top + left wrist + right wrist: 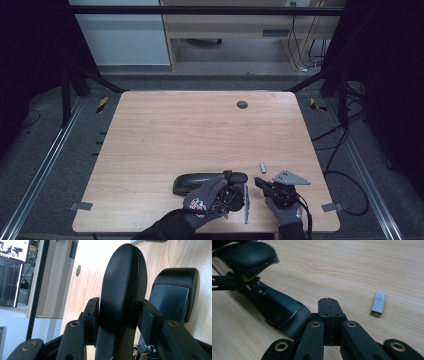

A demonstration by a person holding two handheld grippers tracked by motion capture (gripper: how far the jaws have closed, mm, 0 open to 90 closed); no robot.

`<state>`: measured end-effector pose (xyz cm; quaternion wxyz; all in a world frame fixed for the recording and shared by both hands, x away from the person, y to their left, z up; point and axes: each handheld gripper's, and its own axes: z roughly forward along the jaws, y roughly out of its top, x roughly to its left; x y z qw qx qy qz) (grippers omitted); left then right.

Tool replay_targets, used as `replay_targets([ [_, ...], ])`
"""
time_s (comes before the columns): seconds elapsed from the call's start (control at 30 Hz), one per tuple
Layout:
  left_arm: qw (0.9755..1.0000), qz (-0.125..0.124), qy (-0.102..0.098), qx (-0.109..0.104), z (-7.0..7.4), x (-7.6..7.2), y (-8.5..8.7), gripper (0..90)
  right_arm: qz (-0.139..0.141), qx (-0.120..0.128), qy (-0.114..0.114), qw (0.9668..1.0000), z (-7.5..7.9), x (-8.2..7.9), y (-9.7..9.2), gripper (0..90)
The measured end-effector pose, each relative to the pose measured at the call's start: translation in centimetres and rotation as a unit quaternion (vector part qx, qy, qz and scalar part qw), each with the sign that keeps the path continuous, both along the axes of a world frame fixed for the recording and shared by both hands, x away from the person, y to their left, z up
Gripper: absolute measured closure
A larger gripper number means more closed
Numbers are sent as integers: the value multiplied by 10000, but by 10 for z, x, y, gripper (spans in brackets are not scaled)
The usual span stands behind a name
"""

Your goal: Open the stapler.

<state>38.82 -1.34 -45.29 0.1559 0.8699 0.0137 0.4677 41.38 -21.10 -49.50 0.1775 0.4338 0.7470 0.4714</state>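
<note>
Pinching black stapler (122, 290) in my left claw (120, 322), top lifted; right claw (328, 315) pressed together, empty, near staple strip (379, 303) on counter (200, 135).

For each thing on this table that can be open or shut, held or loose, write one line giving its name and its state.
Stapler: hinged open, its top arm raised off the base.
Left gripper: pads pressed on both sides of the stapler's top arm.
Right gripper: jaws shut together, nothing between them.
Staple strip: lying loose on the table, apart from both grippers.
</note>
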Motion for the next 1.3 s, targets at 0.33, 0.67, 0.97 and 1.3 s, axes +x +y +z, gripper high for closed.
replay_targets([
  [0.33, 10000, 1, 0, 19, 0, 0, 0, 555, 354, 121, 152, 9992, -6, -1, 19, 900],
  [0.67, 10000, 7, -12, 17, 0, 0, 0, 556, 474, 119, 255, 9985, -10, -1, 26, 900],
  [0.97, 10000, 7, -23, 22, 0, 0, 0, 556, 591, 78, 317, 9977, -14, -1, 32, 900],
  [1.3, 10000, 28, 6, -22, 0, 0, 0, 555, 650, 112, 326, 9973, -14, -1, 34, 900],
])
